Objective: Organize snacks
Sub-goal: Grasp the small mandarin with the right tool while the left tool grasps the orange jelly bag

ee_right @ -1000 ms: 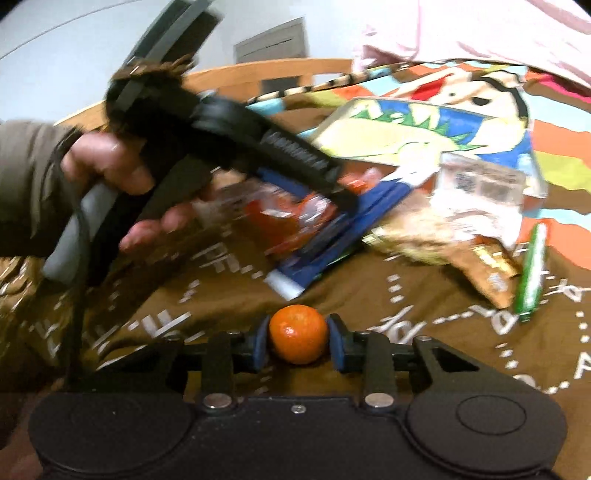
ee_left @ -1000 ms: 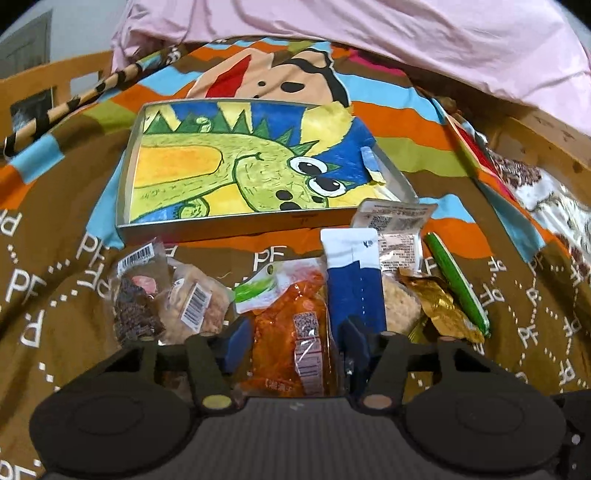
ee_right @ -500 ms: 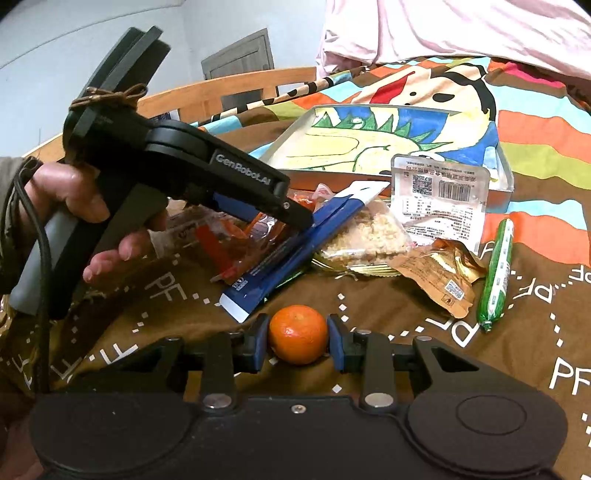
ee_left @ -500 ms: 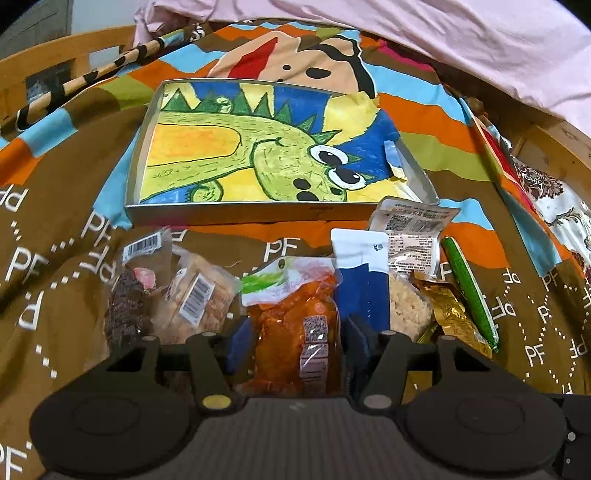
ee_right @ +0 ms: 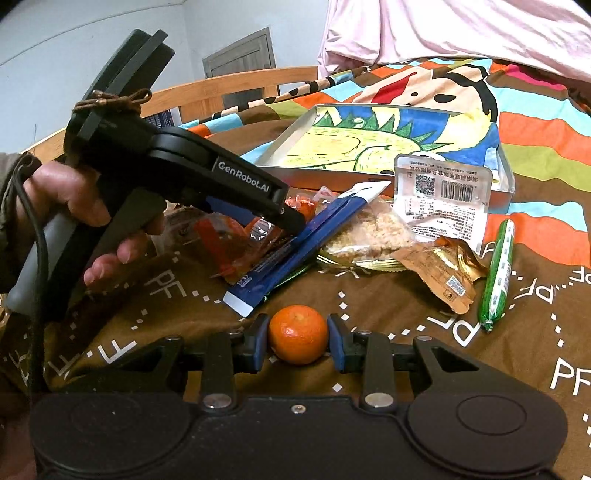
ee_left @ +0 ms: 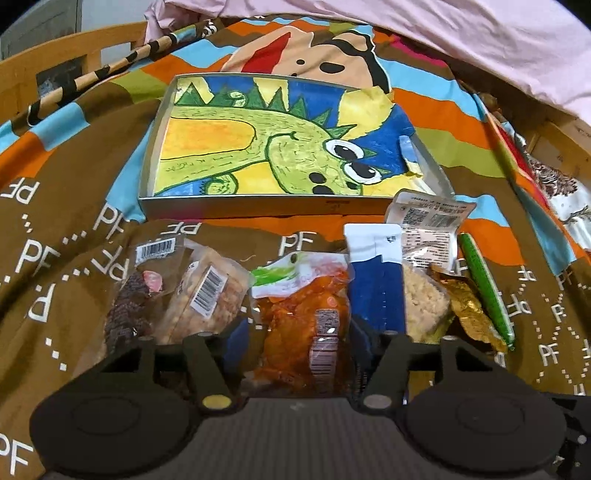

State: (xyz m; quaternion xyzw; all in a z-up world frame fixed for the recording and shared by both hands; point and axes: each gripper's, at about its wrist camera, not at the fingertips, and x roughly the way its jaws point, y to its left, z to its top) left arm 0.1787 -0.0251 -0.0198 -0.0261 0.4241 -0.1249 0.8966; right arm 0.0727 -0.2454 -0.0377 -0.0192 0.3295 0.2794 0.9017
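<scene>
- Right gripper (ee_right: 297, 341) pinches a round, dimpled tangerine (ee_right: 297, 339) above the brown blanket (ee_right: 388, 314).
- Left gripper (ee_left: 297, 338), parted wide, straddles a crinkly orange snack pouch (ee_left: 301, 317) lying flat.
- Beyond, a shallow metal tray (ee_left: 258, 207) with a dinosaur drawing; pink bedding (ee_left: 424, 33) farthest.

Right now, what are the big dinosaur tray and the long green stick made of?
The tray looks like thin metal: its rim is grey with a dull shine, though it could be coated card. The dinosaur inside looks like crayon on paper. The green stick looks wrapped in glossy plastic film, pinched shut at its ends.
</scene>
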